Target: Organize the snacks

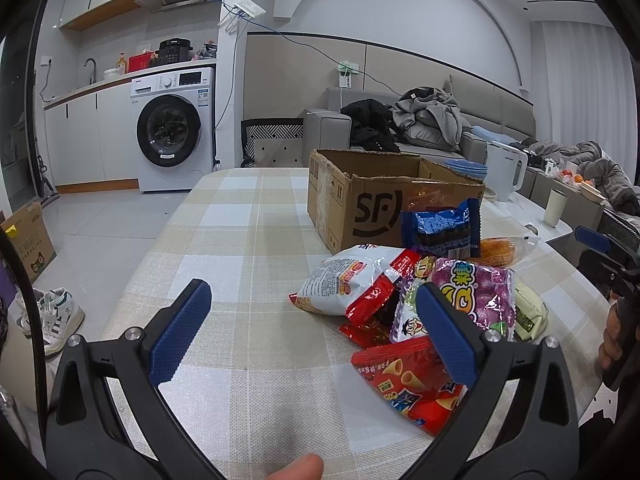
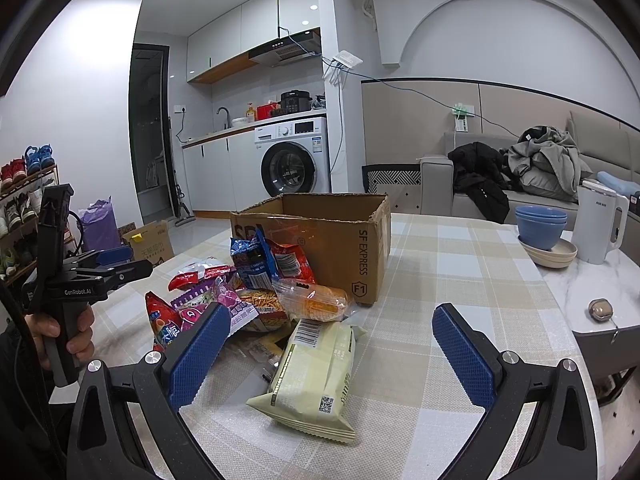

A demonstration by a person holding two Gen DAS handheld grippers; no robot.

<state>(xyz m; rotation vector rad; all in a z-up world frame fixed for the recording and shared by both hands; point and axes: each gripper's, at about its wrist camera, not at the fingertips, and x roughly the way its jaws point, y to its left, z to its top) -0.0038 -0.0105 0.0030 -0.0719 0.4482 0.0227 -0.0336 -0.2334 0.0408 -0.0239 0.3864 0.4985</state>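
Note:
A heap of snack packets lies on the checked tablecloth [image 1: 248, 240] in front of an open cardboard box [image 1: 360, 200] [image 2: 340, 236]. In the heap are a white and red bag [image 1: 340, 284], a blue packet [image 1: 440, 228] leaning on the box, a purple packet [image 1: 476, 296] and a red packet [image 1: 408, 380]. My left gripper [image 1: 312, 300] is open over bare cloth, its right finger over the heap's left side. My right gripper [image 2: 332, 316] is open around a pale yellow packet [image 2: 316, 376], behind which lies a wrapped orange bun [image 2: 312, 300]. Neither gripper holds anything.
Blue bowls [image 2: 540, 224] on a beige dish and a white kettle [image 2: 600, 224] stand at the table's far right, with a small round object [image 2: 600, 308] near the edge. A white cup [image 1: 556, 208] is on a side table. A sofa and a washing machine lie beyond.

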